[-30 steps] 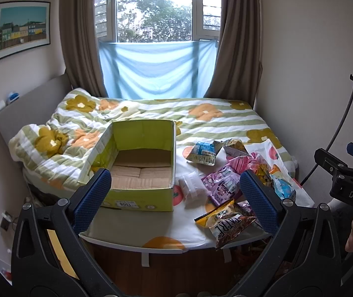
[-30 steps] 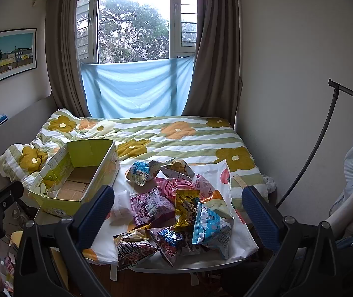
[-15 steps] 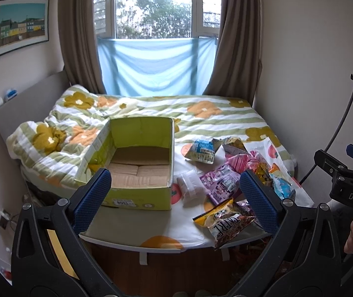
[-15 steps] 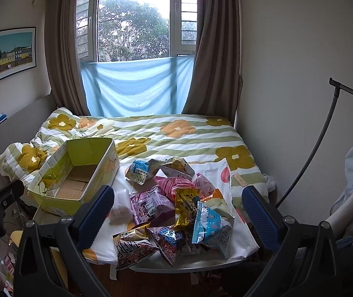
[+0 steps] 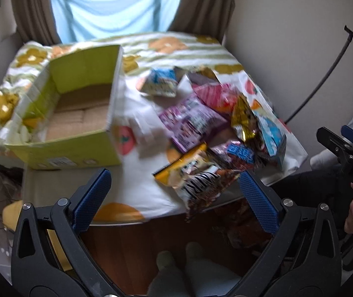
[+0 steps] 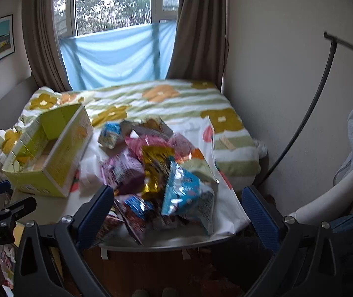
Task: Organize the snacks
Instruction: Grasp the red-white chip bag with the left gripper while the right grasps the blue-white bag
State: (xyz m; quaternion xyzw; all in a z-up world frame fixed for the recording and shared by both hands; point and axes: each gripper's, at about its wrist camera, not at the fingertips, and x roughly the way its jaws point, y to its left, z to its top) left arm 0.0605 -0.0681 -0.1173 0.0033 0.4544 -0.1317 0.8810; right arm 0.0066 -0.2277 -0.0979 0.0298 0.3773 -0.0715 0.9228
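An open, empty green cardboard box (image 5: 77, 113) (image 6: 50, 153) lies on the left of a small table with a fruit-print white cloth (image 5: 136, 188) (image 6: 228, 212). To its right is a heap of snack bags: a purple bag (image 5: 191, 121) (image 6: 124, 170), a gold bag (image 5: 243, 121) (image 6: 154, 165), a blue bag (image 5: 272, 133) (image 6: 186, 190) and a yellow striped bag (image 5: 196, 180) at the near edge. My left gripper (image 5: 174, 175) is open, hovering before the striped bag. My right gripper (image 6: 176, 190) is open above the blue bag, touching nothing.
A bed with a flowered quilt (image 6: 176, 99) runs behind the table up to the window. A black curved pole (image 6: 307, 113) and a wall stand on the right. A person's socked feet (image 5: 176, 267) rest on the wooden floor below.
Both grippers have moved forward and tipped down towards the table, so the box and snack heap look larger and lower. Both stay open. The snacks have not moved.
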